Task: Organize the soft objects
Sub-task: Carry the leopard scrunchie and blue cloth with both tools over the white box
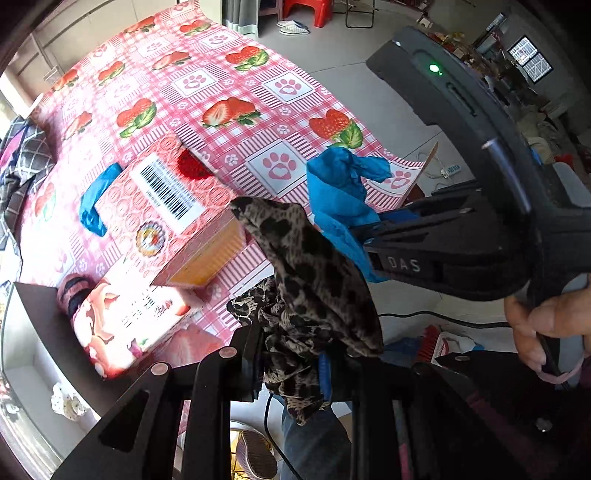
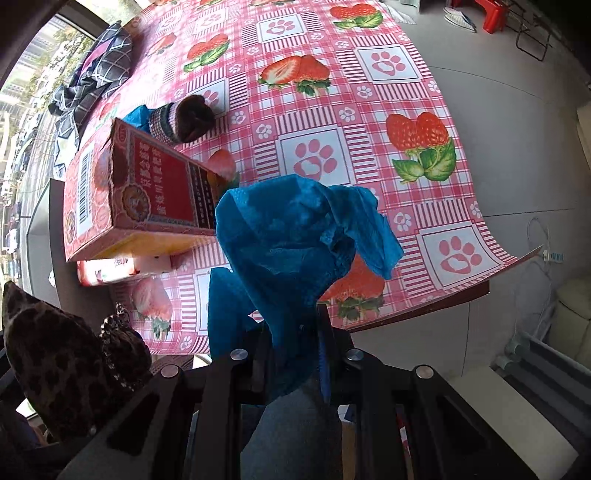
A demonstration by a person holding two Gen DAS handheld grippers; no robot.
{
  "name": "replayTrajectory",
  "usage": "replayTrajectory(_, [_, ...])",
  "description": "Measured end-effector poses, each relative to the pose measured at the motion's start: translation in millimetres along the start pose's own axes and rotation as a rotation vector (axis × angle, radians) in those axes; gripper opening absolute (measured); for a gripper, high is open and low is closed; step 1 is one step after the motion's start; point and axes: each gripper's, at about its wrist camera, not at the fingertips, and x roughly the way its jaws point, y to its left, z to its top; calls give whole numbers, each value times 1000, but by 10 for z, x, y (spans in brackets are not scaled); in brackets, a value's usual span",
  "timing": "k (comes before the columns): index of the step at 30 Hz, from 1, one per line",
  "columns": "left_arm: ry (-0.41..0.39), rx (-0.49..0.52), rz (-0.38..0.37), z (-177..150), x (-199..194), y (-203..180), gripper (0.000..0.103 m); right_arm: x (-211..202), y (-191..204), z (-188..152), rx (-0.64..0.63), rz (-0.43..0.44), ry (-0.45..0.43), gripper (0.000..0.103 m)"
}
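My left gripper (image 1: 291, 362) is shut on a leopard-print cloth (image 1: 314, 273) that bunches up above its fingers, just off the table's near edge. The same leopard cloth (image 2: 55, 369) shows at the lower left of the right wrist view. My right gripper (image 2: 295, 347) is shut on a crumpled blue cloth (image 2: 295, 240), held over the near edge of the table. In the left wrist view the right gripper (image 1: 365, 236) reaches in from the right with the blue cloth (image 1: 340, 199). A second blue cloth (image 1: 94, 203) and a rolled brown sock (image 2: 184, 120) lie beside the boxes.
The table wears a pink strawberry tablecloth (image 2: 369, 110). A red-pink barcode box (image 1: 162, 206) lies partly on a peach-print box (image 1: 125, 317). A plaid cloth (image 2: 96, 70) is heaped at the far left. Grey floor (image 2: 517, 147), a red stool (image 1: 306, 9) and shoes lie beyond.
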Motion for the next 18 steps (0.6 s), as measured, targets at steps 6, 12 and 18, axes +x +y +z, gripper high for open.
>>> replayTrajectory(6, [-19, -100, 25, -264, -105, 291, 25, 92, 261, -142, -71, 11, 27, 19])
replayTrajectory(12, [-53, -164, 50, -475, -219, 463, 25, 153, 533, -236, -149, 20, 46, 19])
replayTrajectory(18, [-93, -231, 69, -642, -318, 623, 25, 189, 940, -338, -293, 28, 66, 19])
